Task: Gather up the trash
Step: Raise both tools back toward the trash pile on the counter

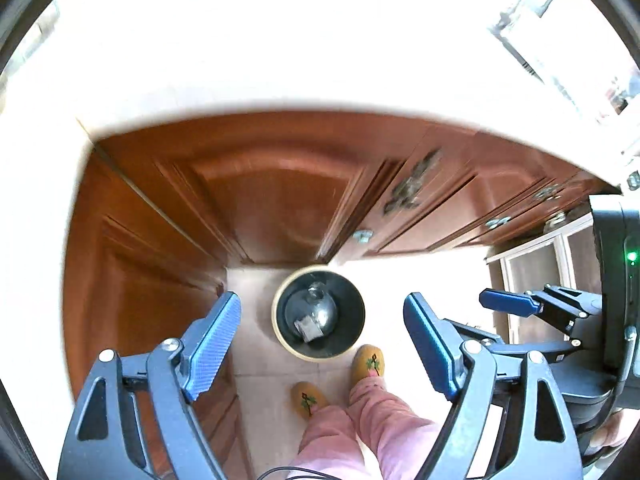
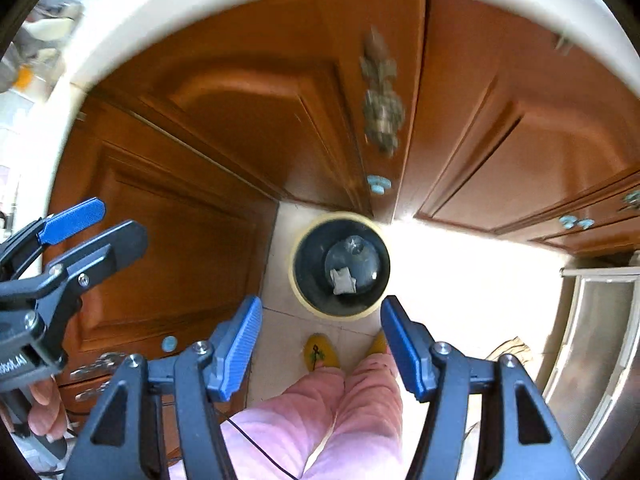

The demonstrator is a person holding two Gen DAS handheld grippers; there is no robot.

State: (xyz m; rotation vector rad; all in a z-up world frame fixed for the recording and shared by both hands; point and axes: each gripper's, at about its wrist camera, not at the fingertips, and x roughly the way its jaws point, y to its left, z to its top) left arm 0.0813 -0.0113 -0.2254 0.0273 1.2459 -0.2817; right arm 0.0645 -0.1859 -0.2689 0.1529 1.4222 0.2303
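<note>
I judge the drop-off step done: both my left hand-held gripper (image 1: pixel 322 338) and right hand-held gripper (image 2: pixel 320 340) hang released and empty above the trash bin (image 1: pixel 319 312), so next I need to find another piece on the worktop (image 1: pixel 280 60). The round, cream-rimmed, dark-lined bin stands on the floor against the wooden cabinets (image 2: pixel 224 120), just ahead of my slippers, holding 1 crumpled grey scrap (image 2: pixel 343 280) and something clear, perhaps a bottle.

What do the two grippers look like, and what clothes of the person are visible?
Both the left gripper and the right gripper have dark grey frames with silver screws and ribbed blue pads. A thin black cable hangs below. The person wears pink trousers and yellow slippers.
</note>
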